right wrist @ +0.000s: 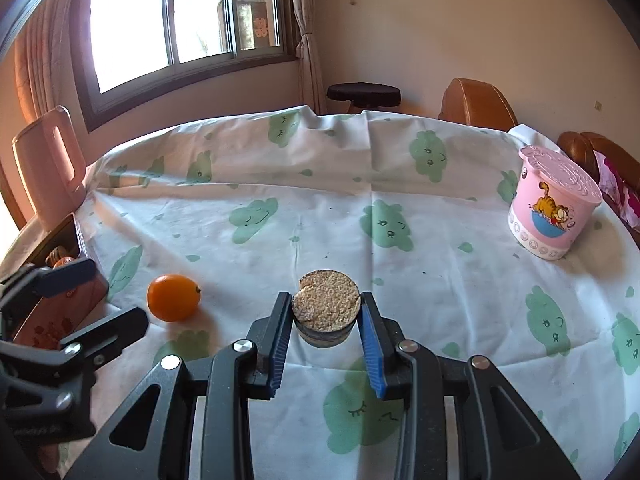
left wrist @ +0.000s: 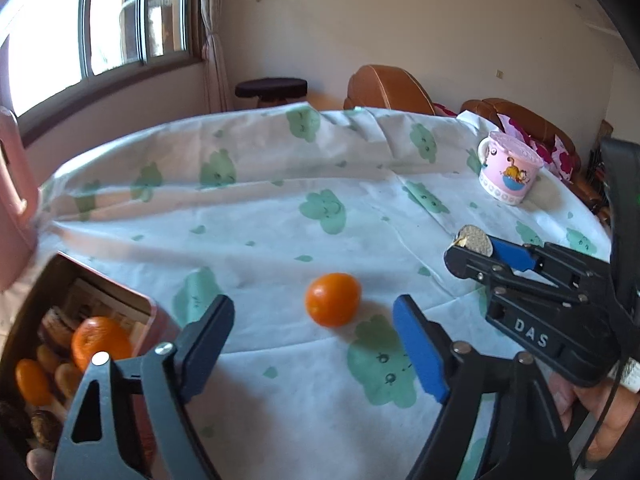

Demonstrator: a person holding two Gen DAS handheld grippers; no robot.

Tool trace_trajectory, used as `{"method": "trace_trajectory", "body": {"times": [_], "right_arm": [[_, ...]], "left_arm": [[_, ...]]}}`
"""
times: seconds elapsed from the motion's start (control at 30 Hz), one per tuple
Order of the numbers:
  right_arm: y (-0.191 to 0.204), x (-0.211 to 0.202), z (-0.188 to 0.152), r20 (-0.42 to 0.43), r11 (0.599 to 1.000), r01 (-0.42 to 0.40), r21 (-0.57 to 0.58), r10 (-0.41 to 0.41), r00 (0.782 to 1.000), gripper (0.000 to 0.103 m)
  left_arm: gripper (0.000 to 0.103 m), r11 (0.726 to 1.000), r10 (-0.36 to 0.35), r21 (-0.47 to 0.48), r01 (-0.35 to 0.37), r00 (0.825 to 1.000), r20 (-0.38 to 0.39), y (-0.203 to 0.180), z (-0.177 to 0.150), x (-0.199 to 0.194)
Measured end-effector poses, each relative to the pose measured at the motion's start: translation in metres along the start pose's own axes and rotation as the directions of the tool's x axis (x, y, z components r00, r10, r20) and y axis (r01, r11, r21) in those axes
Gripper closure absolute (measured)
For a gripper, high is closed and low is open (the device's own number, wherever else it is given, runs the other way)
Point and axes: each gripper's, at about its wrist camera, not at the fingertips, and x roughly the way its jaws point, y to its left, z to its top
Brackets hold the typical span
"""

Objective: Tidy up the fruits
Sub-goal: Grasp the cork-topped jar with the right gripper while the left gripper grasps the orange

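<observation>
A small orange (left wrist: 332,299) (right wrist: 173,297) lies on the cloud-print tablecloth (left wrist: 280,216). My left gripper (left wrist: 316,322) stands open just short of the fruit, a finger on either side and neither pad touching it. From the right wrist view the left gripper (right wrist: 118,292) shows at the left edge. My right gripper (right wrist: 325,300) is shut on a round crumb-topped cake (right wrist: 325,306); the left wrist view shows that cake (left wrist: 474,240) at the gripper's tip. An open box (left wrist: 104,282) (right wrist: 86,300) at the left holds another orange (left wrist: 100,342) and several snacks.
A pink lidded cartoon mug (left wrist: 508,172) (right wrist: 552,208) stands at the far right of the table. A pink jug (right wrist: 48,168) (left wrist: 12,200) stands behind the box at the left edge. Brown chairs (right wrist: 476,104) and a dark stool (right wrist: 364,94) lie beyond the table.
</observation>
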Motion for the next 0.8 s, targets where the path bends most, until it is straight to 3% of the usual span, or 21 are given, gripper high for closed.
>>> {"method": "trace_trajectory", "body": {"times": [0.23,0.47,0.8], "right_arm": [[0.001,0.000,-0.001,-0.004,1.000,-0.012,0.004,0.012,1.000,0.068],[0.001,0.000,-0.001,-0.001,1.000,-0.014,0.001,0.014,1.000,0.068],[0.007,-0.004,-0.002,0.024,0.999,-0.038,-0.023,0.038,0.999,0.068]], "left_arm": [[0.046,0.996,-0.072,-0.050,0.068,0.994,-0.084,-0.002,0.003,0.028],[0.064,0.996,-0.072,-0.058,0.066,0.992,-0.100,-0.002,0.004,0.042],[0.066,0.992,-0.097,-0.088,0.090,0.992,-0.082,0.007,0.004,0.040]]}}
